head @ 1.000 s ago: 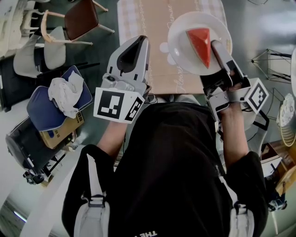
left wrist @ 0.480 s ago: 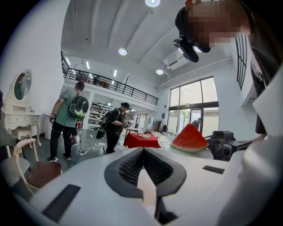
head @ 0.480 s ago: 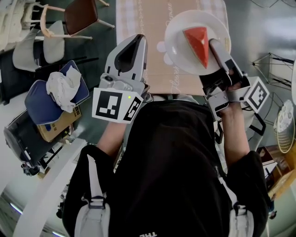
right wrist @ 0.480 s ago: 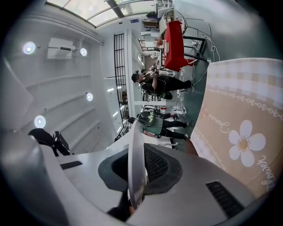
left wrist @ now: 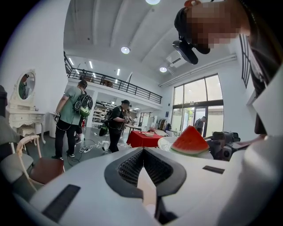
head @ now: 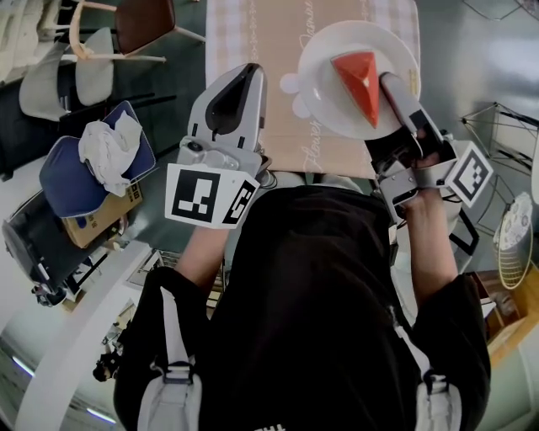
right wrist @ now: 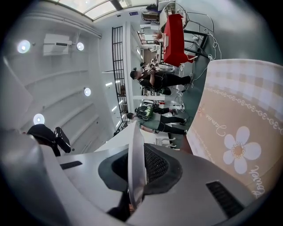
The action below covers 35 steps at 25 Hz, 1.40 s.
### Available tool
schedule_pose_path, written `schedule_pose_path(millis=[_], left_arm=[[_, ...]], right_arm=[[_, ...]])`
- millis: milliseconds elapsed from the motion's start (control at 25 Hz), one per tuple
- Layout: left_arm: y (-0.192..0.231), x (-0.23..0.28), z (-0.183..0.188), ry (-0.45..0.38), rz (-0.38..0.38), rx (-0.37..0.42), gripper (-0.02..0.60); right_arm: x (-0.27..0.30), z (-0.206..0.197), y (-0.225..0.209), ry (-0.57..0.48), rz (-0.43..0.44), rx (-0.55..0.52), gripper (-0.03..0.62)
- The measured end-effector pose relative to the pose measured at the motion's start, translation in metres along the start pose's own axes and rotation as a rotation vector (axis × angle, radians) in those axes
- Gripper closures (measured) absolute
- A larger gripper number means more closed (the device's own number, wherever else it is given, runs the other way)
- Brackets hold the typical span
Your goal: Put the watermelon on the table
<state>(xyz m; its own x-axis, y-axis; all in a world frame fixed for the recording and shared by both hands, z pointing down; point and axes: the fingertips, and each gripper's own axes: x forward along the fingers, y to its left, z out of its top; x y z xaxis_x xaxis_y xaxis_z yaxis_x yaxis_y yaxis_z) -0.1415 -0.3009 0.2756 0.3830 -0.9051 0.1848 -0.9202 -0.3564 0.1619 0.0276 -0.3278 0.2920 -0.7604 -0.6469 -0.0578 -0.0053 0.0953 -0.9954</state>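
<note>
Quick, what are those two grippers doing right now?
Left gripper: closed, holding nothing.
Right gripper: closed on the rim of the plate carrying the watermelon.

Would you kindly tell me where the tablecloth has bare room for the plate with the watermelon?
The tablecloth is bare down its middle, between the left claw and the plate held in the right claw, and on to its far checked edge. Crowded: chairs off its left side, a wire stand off its right.
</note>
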Motion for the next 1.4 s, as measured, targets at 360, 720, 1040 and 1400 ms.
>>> schedule_pose_path(millis=[360, 720, 1040, 1400], left_arm=[[0.010, 0.006, -0.017, 0.033, 0.040, -0.011, 0.572], [0.020, 0.022, -0.033, 0.064, 0.048, -0.033, 0.572], [0.028, 0.033, -0.050, 0.094, 0.056, -0.044, 0.572], [0.033, 0.038, -0.075, 0.121, 0.062, -0.063, 0.572]], right_arm=[[0.009, 0.001, -0.024, 0.049, -0.013, 0.006, 0.568], [0.018, 0.003, -0.049, 0.081, -0.029, 0.029, 0.568], [0.018, 0.001, -0.069, 0.103, -0.044, 0.040, 0.568], [0.015, 0.000, -0.094, 0.116, -0.061, 0.051, 0.568]])
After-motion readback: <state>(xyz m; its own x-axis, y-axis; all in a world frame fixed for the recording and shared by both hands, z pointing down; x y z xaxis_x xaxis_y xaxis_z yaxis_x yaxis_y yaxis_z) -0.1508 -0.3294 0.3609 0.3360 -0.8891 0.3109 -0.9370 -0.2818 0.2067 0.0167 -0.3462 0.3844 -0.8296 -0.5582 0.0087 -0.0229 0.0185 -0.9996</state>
